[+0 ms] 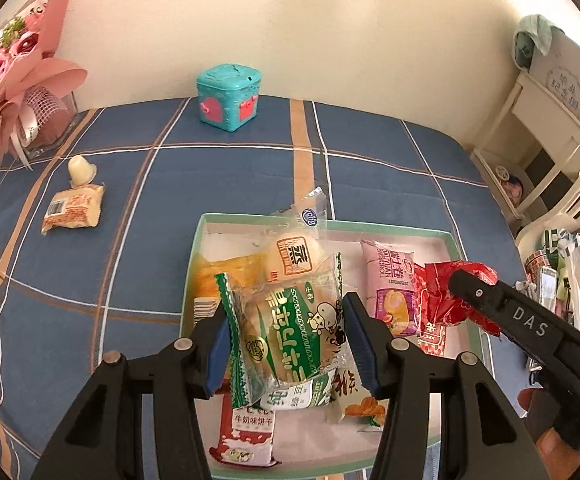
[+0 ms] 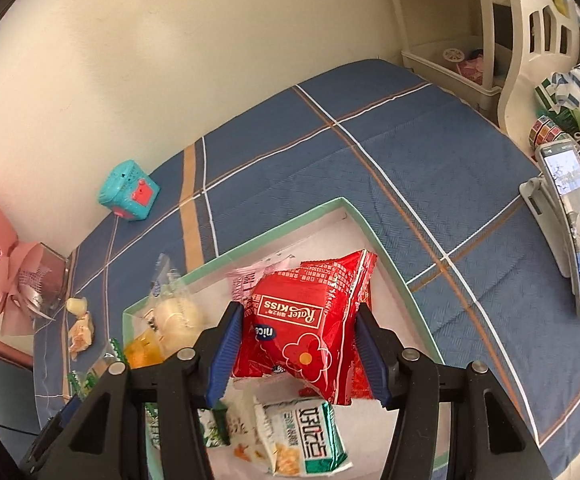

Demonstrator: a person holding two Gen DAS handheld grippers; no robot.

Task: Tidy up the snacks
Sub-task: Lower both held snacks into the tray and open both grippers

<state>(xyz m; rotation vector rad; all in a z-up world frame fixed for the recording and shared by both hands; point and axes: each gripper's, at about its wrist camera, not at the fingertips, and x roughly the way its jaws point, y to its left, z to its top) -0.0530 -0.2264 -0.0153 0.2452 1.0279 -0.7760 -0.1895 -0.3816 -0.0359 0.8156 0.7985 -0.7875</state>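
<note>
My left gripper (image 1: 290,344) is shut on a green-and-white biscuit packet (image 1: 290,332), held above the green-rimmed box (image 1: 193,264). My right gripper (image 2: 296,352) is shut on a red Rater Kiss packet (image 2: 306,320) over the same box (image 2: 394,280); it shows at the right of the left wrist view (image 1: 456,280). Inside the box lie a pink roll packet (image 1: 390,280), a bun in clear wrap (image 1: 290,256), a yellow snack (image 1: 217,276), a red-and-white milk biscuit pack (image 1: 245,436) and a green pack (image 2: 314,436). Outside, left of the box, lie a wrapped cake (image 1: 73,210) and a jelly cup (image 1: 81,170).
The box sits on a blue plaid cloth (image 1: 129,184). A teal toy cube (image 1: 227,96) and a pink bouquet (image 1: 13,80) stand by the back wall. A phone on a stand (image 2: 570,224) and a cream shelf (image 1: 546,132) are at the right.
</note>
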